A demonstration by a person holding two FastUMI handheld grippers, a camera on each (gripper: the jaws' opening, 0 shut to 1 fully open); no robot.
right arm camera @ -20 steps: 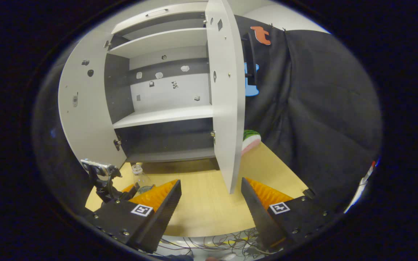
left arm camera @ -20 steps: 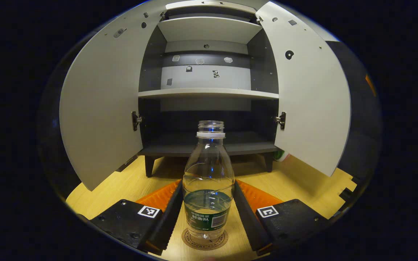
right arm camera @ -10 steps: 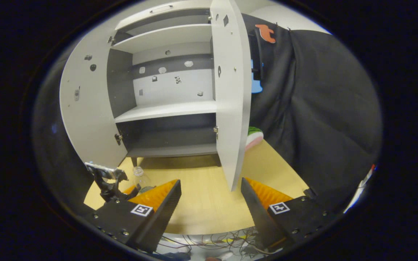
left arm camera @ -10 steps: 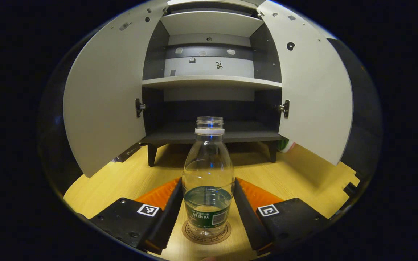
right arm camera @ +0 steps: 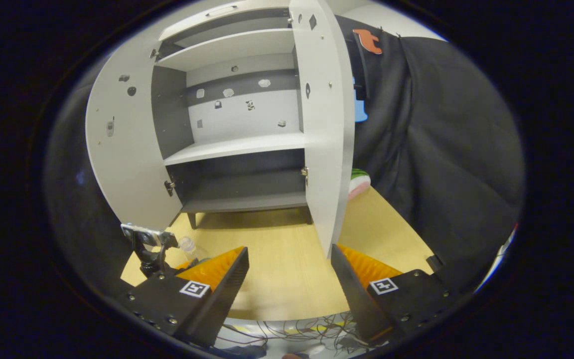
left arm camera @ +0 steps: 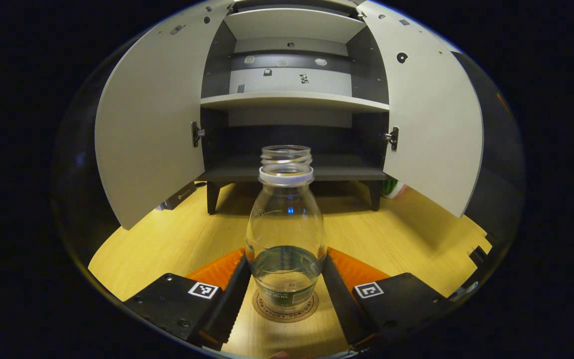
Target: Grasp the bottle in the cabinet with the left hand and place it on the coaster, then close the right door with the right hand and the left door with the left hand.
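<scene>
The left gripper [left arm camera: 287, 291] holds the bottle [left arm camera: 286, 234], which has a little water and stands on the coaster [left arm camera: 285, 309] before the open cabinet [left arm camera: 292, 99], while the right gripper [right arm camera: 289, 279] is wide open near the right door [right arm camera: 326, 134].

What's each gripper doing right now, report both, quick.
Left gripper: shut on the bottle, which stands on the coaster.
Right gripper: open, holding nothing, near the right door.

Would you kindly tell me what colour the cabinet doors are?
Light grey on both cabinet doors, best seen in the left gripper view.
</scene>
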